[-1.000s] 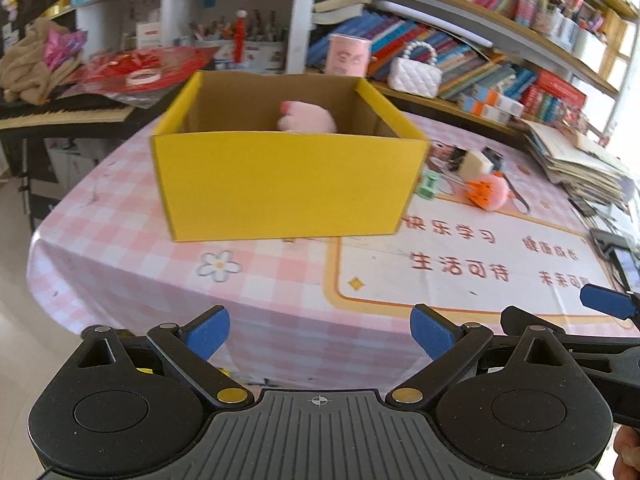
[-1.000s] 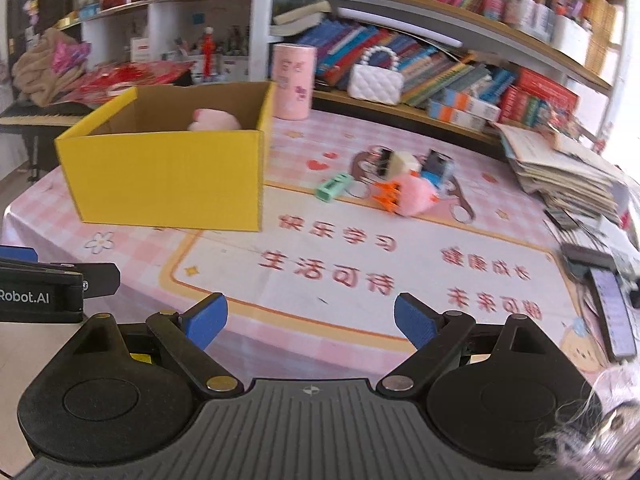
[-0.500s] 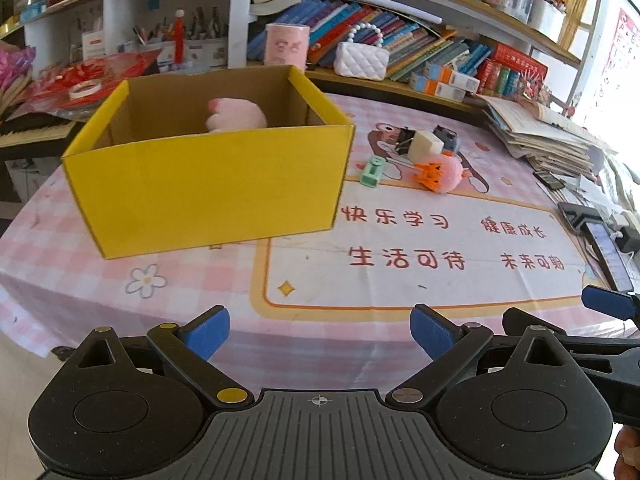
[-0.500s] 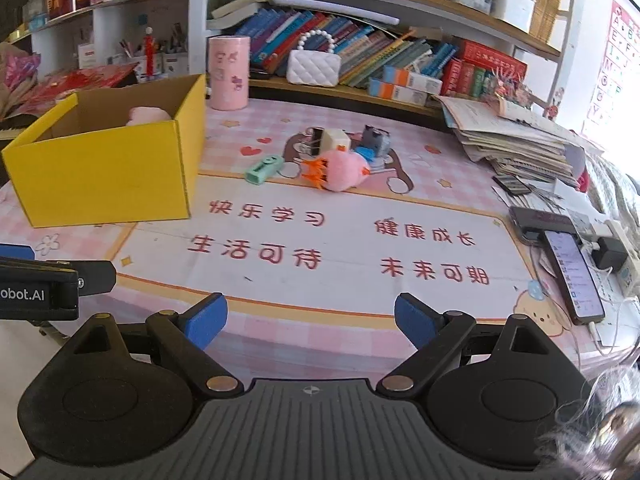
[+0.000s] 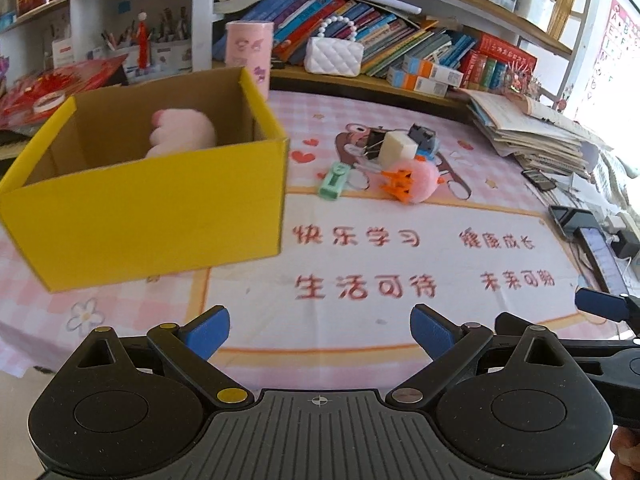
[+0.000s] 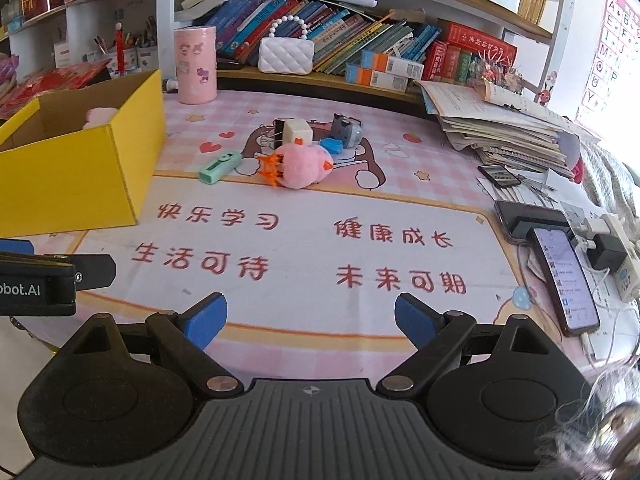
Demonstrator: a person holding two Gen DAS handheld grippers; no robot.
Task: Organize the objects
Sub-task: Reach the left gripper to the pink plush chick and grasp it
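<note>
Bookshelves back a pink tabletop (image 6: 400, 200) where the pink plush chick (image 6: 300, 166) lies at about twelve o'clock from the right tongs (image 6: 310, 322) and one o'clock from the left tongs (image 5: 320, 330), well apart from both. Its long axis runs nine-to-three, orange feet toward the yellow box (image 6: 80, 168) at ten o'clock. Both tongs gape wide and empty; the right looks better lined up.

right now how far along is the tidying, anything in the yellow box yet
Done: one pink plush already sits in the yellow box. In hand: nothing; the left gripper and right gripper are both open and empty. Left: the pink fluffy toy, green eraser, cream cube and the small pieces around them remain on the table.
</note>
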